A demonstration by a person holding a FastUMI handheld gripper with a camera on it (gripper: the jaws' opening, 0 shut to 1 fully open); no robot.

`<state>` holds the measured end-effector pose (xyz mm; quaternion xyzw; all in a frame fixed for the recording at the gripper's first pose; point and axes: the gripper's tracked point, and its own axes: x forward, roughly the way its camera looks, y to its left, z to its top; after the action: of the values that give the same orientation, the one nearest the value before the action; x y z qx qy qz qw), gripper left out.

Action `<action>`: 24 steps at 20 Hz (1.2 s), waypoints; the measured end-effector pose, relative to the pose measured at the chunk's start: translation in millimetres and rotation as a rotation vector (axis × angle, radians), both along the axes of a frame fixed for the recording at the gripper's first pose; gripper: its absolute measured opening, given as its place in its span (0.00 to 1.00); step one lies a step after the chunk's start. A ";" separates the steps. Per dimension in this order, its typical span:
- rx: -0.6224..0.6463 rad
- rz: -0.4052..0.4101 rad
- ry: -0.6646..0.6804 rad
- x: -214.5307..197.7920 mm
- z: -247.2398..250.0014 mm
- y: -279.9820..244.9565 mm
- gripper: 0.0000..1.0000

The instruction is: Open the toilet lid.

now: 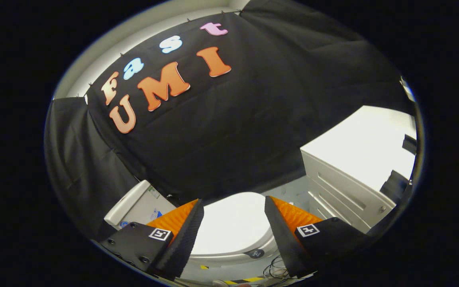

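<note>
Lying flat and closed on the bowl, the white toilet lid [233, 227] is showing between the two fingers and a little beyond their tips, low in the gripper view and well below the camera. Its long axis is running away from the gripper toward the black cloth wall [253, 131], with the rounded far end pointing at the cloth and the nearer end widening toward the fingers; which end carries the hinge I cannot tell. A small dark oval tag [256, 253] is sitting on the white rim at the lid's near right edge. The gripper [233, 209] is hanging above the lid with its jaws spread wide, the gap taking in nearly the whole width of the lid, and the fingers are holding nothing and touching nothing. Each finger is showing a black ribbed inner face, an orange ribbed outer face, and a black block with a square marker behind it. Just left of the left finger, the white tank [134, 203] is leaning against the cloth, with small coloured stickers on its side. To the right of the toilet, a white cabinet [349, 183] with panelled drawer fronts is standing near it. Under the lid's near edge, a striped yellow-and-black tape [245, 280] and some thin dark wires [275, 271] are lying on the floor.
</note>
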<state>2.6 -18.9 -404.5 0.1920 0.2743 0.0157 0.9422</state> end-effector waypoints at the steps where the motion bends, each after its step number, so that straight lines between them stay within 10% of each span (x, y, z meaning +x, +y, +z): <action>1: 0.013 0.004 0.034 -5.3 -17.6 -0.3 0.99; 15: 0.248 -0.035 0.487 -58.8 -250.4 6.8 0.97; 24: 0.620 -0.088 0.565 -60.2 -292.1 33.6 0.67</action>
<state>-57.6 14.8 -696.6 0.4747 0.4955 0.0038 0.7274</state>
